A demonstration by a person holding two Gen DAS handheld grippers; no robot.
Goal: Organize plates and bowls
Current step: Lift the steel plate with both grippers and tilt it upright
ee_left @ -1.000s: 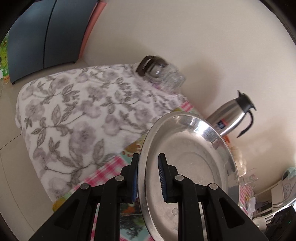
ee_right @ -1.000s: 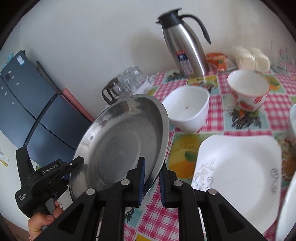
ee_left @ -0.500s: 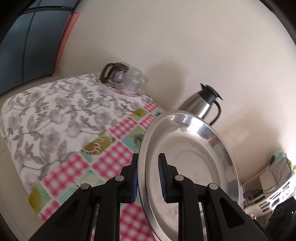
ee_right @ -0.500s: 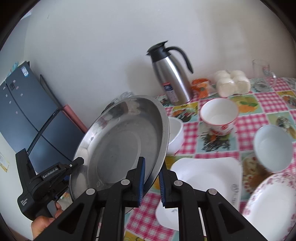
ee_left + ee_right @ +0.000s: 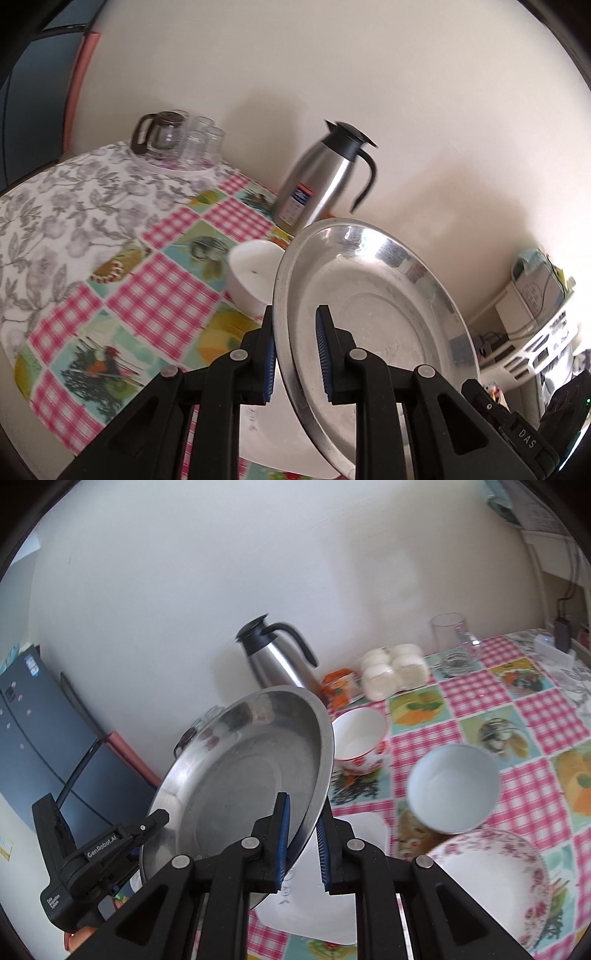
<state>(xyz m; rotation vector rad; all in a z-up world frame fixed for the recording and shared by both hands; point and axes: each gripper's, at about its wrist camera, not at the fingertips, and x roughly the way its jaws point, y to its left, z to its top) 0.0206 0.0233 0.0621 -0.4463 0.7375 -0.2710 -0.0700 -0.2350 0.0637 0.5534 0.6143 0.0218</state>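
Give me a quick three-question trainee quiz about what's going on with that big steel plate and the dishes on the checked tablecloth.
1. True or false: the round stainless steel plate lies flat on the pink checked tablecloth.
2. Multiple choice: how many grippers grasp the steel plate's rim? A) none B) one C) two
3. Fill in: in the right wrist view, the white cup with red flower print stands in front of the stainless steel ______ with the black handle.

Key:
1. False; it is tilted and held in the air.
2. C; the left gripper and the right gripper each have their jaws on either side of the rim.
3. jug
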